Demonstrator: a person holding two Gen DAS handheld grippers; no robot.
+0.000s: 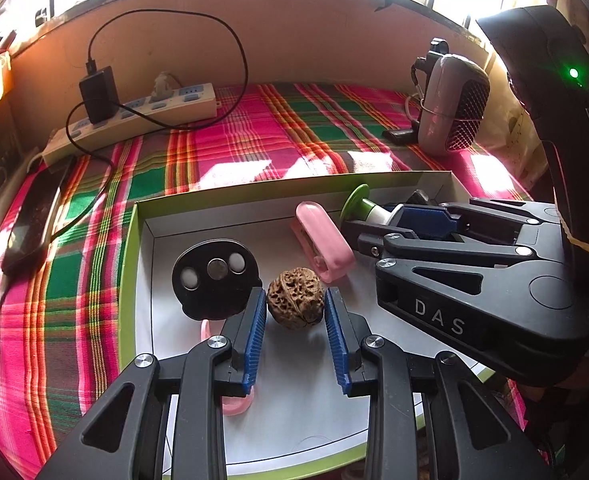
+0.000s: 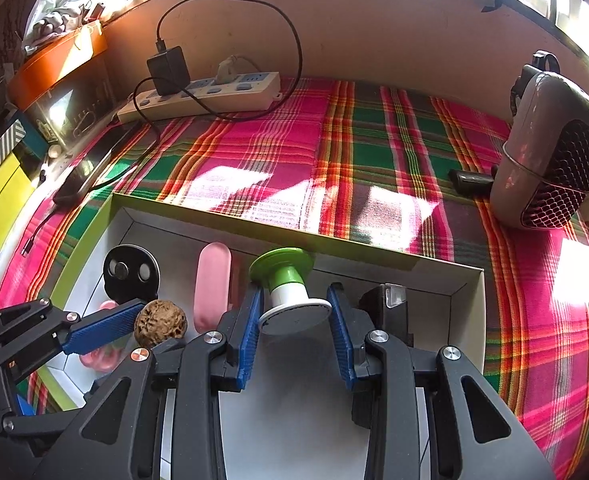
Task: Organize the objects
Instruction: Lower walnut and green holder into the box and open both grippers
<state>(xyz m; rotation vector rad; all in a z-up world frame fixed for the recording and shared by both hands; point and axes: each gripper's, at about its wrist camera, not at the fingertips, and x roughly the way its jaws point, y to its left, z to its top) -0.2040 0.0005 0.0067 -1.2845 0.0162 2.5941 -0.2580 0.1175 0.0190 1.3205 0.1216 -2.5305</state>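
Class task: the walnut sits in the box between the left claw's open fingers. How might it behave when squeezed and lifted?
The walnut looks rounded, so it may roll if nudged. Its wrinkled shell probably grips the ribbed fingers well. It looks hard, likely keeping its shape.

A plaid cloth carries a green-rimmed box, power strip, phone and grey speaker.

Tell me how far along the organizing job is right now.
Done: the pink stapler and black disc already lie in the white box. In hand: the left hand-held gripper brackets the walnut, the right hand-held gripper brackets the green-and-white spool; both open. Left: I can't tell.
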